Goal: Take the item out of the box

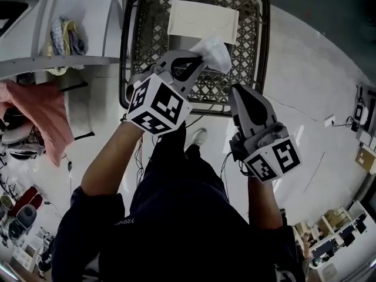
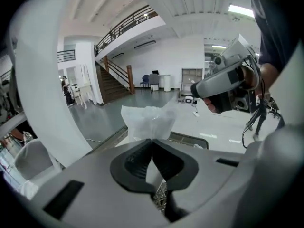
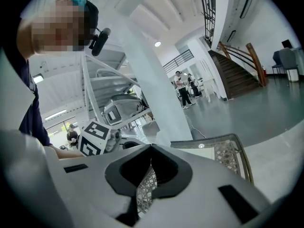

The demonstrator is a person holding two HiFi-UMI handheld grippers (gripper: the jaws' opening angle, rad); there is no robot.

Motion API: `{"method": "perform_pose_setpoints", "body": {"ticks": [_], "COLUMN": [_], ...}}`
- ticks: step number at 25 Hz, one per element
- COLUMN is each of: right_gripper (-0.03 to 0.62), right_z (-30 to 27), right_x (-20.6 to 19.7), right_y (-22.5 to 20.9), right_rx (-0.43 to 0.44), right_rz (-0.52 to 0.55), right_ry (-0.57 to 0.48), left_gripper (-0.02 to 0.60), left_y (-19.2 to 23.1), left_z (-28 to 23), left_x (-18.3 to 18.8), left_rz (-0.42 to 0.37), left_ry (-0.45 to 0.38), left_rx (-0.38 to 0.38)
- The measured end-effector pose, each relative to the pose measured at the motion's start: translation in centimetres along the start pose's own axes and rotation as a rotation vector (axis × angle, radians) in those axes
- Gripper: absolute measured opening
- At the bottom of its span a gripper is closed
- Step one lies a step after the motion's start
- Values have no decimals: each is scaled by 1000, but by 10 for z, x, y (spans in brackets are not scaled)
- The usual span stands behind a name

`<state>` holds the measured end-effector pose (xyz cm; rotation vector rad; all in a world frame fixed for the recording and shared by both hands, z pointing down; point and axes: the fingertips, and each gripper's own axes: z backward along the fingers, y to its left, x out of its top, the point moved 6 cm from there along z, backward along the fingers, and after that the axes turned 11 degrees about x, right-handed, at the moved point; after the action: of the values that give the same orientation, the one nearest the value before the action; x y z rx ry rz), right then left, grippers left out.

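Note:
A black wire-mesh basket (image 1: 148,34) stands on the floor ahead of me, and a flat cream packet (image 1: 202,19) lies in it. My left gripper (image 1: 198,59) is shut on a crumpled white plastic bag (image 1: 214,51), held above the basket's near side. In the left gripper view the bag (image 2: 147,121) sticks up from the closed jaws of that gripper (image 2: 152,140). My right gripper (image 1: 239,94) hovers just outside the basket's near rim, shut, with nothing in it. In its own view the right gripper (image 3: 151,148) has its jaws together over the basket's mesh (image 3: 227,156).
A grey shelf unit (image 1: 64,60) with rags stands at the left, and a pink cloth (image 1: 41,116) hangs below it. Cables trail on the pale floor (image 1: 311,110). My shoe (image 1: 198,137) is just below the basket. People stand far off by a staircase (image 3: 237,70).

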<state>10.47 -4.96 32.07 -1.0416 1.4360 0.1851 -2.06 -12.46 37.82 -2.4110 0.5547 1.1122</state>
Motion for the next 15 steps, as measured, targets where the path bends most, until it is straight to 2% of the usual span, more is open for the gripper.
{"method": "perform_pose_setpoints", "body": {"ticks": [8, 15], "right_gripper": [23, 23], "right_z": [16, 32], "right_x": [41, 66], "right_y": [36, 66], "right_rx": [46, 70], "right_rz": [101, 170], "right_ry": [-56, -99], "left_gripper": [14, 14], "left_y": [-2, -9], "left_z": [61, 109], "left_x": [40, 70], "left_rz": [84, 122], "left_ry": [-127, -237], "left_rx": [89, 141]}}
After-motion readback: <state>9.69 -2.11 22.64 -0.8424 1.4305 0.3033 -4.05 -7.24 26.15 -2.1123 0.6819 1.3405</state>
